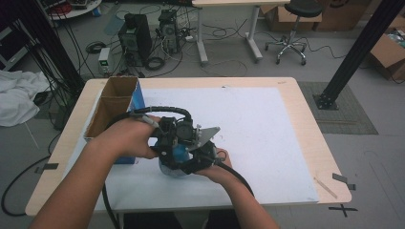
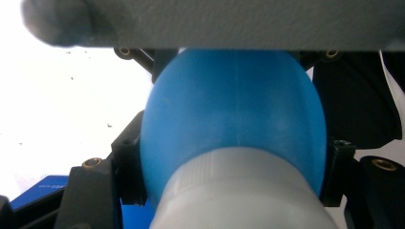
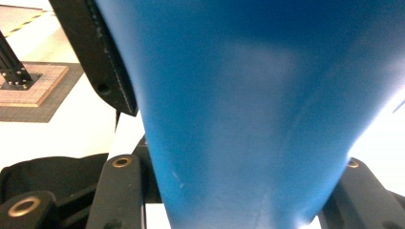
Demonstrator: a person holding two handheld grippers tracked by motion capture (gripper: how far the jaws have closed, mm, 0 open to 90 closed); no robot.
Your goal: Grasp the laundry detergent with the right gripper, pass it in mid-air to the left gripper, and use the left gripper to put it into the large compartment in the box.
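Note:
A blue rubber bulb (image 1: 180, 153) with a grey-white neck (image 2: 239, 191) is held just above the white mat (image 1: 258, 129), near the table's front middle. My left gripper (image 1: 168, 138) comes in from the left, and in the left gripper view its jaws press on both sides of the bulb (image 2: 234, 114). My right gripper (image 1: 198, 155) meets it from the right. In the right gripper view the bulb's tapered blue body (image 3: 248, 95) sits squeezed between that gripper's jaws. Both grippers are shut on the bulb, and their bodies hide most of it from above.
An open cardboard box (image 1: 111, 109) with a blue side stands on the table's left part, close to my left hand. The wooden table (image 1: 305, 114) ends near the right. Computer towers (image 1: 136, 38), cables, a stool (image 1: 297, 28) and a black post (image 1: 356, 52) are on the floor beyond.

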